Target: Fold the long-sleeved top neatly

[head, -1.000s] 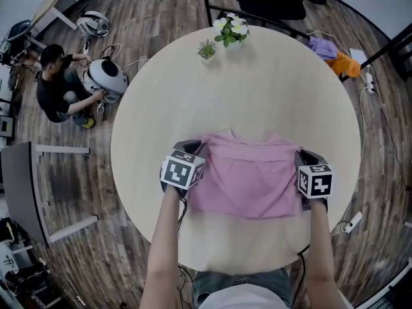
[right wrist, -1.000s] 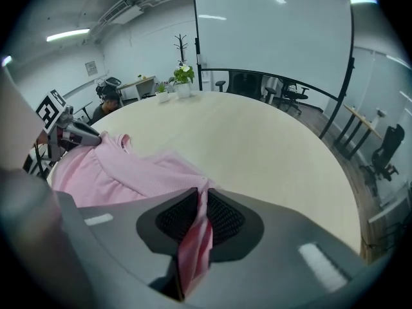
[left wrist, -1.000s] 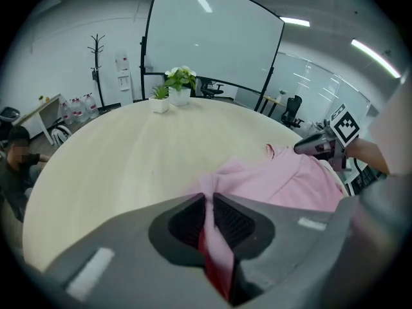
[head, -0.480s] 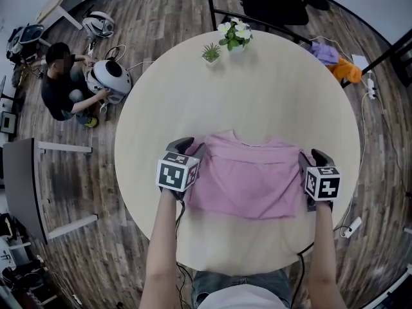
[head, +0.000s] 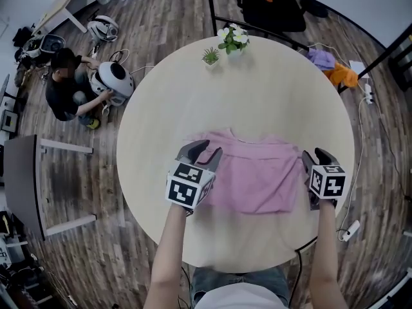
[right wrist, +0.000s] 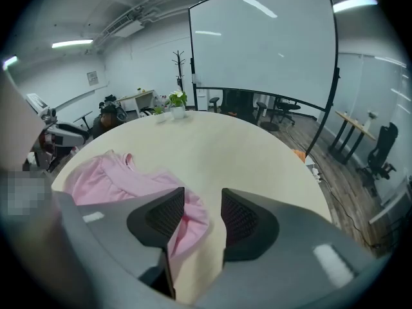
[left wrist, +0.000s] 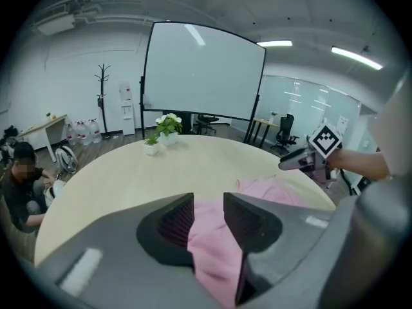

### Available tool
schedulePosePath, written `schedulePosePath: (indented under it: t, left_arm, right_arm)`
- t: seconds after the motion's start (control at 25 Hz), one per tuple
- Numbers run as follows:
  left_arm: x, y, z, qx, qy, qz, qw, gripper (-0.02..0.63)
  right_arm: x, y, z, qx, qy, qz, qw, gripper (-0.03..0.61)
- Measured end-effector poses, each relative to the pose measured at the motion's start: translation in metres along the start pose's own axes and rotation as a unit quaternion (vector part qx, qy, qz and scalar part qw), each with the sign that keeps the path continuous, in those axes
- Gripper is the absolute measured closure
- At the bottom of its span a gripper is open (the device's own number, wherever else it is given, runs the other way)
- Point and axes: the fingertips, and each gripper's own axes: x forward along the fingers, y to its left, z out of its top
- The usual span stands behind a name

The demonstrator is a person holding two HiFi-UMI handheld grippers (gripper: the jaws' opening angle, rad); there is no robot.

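Observation:
The pink long-sleeved top (head: pixel 254 172) lies flat on the round table (head: pixel 257 82), collar at the far side and sleeves tucked in. My left gripper (head: pixel 204 150) hovers raised over the top's left side. Its jaws stand apart, and in the left gripper view (left wrist: pixel 208 198) pink cloth (left wrist: pixel 270 192) fills the gap. My right gripper (head: pixel 315 154) sits low at the top's right edge. In the right gripper view (right wrist: pixel 203 192) its jaws are apart, with a bunched edge of the top (right wrist: pixel 187 224) by one jaw and bare table beside it.
Two small potted plants (head: pixel 232 38) (head: pixel 210 56) stand at the table's far edge. A person (head: pixel 64 85) crouches on the wooden floor to the left beside white round devices. Chairs, cables and clothes lie on the floor beyond the table's right side.
My left gripper has risen off the table and shifted right and toward me, over the top's left side. The right gripper has barely moved.

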Motion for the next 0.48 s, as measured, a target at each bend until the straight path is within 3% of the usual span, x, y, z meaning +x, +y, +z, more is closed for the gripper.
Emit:
schedulePosePath:
  t: [0.2,0.48]
  left_arm:
    - [0.008,-0.078,0.005,0.025,-0.015,-0.053,0.9982,0.469]
    - [0.026,-0.174,-0.006,0.053,-0.004,-0.127,0.9905,0.469]
  right_arm:
    - [-0.007,0.001,0.000,-0.010,-0.005,0.011,1.000,0.368]
    - [-0.013,-0.002,-0.008,-0.009,-0.007,0.022,1.000,0.368]
